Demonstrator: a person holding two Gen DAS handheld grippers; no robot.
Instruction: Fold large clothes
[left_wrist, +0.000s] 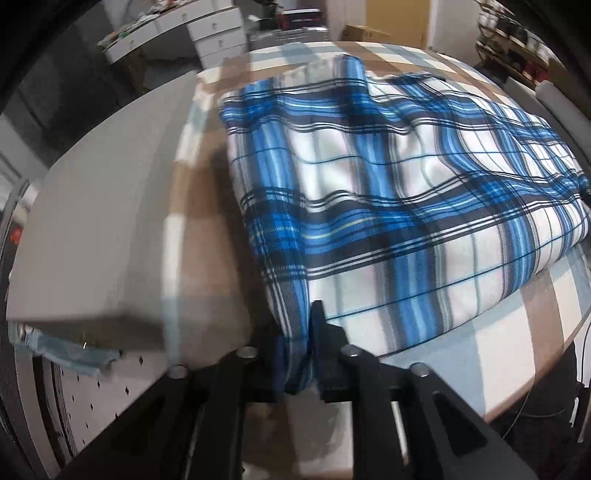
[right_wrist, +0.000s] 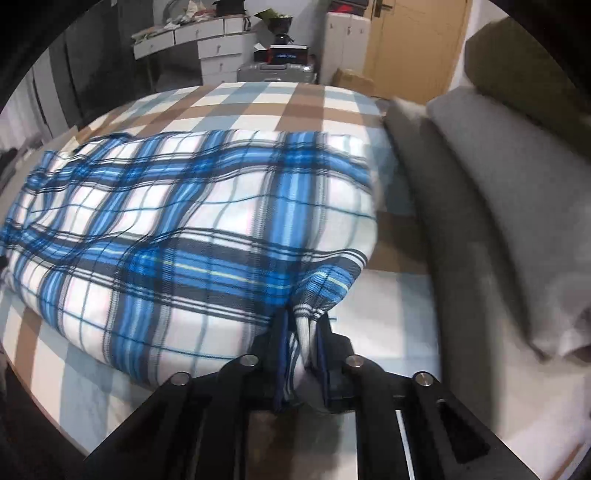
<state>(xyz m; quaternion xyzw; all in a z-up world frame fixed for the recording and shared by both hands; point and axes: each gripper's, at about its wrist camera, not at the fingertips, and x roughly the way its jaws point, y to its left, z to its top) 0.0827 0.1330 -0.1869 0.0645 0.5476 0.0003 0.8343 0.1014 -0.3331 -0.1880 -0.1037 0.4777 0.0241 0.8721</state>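
Blue-white plaid garment (left_wrist: 388, 192) spread rumpled on checked bedcover, near corners bunched, lifted.

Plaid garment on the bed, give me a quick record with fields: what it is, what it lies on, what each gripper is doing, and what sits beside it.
garment: blue and white plaid garment, partly folded, rumpled
surface: checked bedcover in tan, white and pale blue
left gripper: left gripper shut on one near corner of the garment
right gripper: right gripper shut on the other near corner
beside it: grey cushion toward the right of the right wrist view
background: white drawers, wooden door
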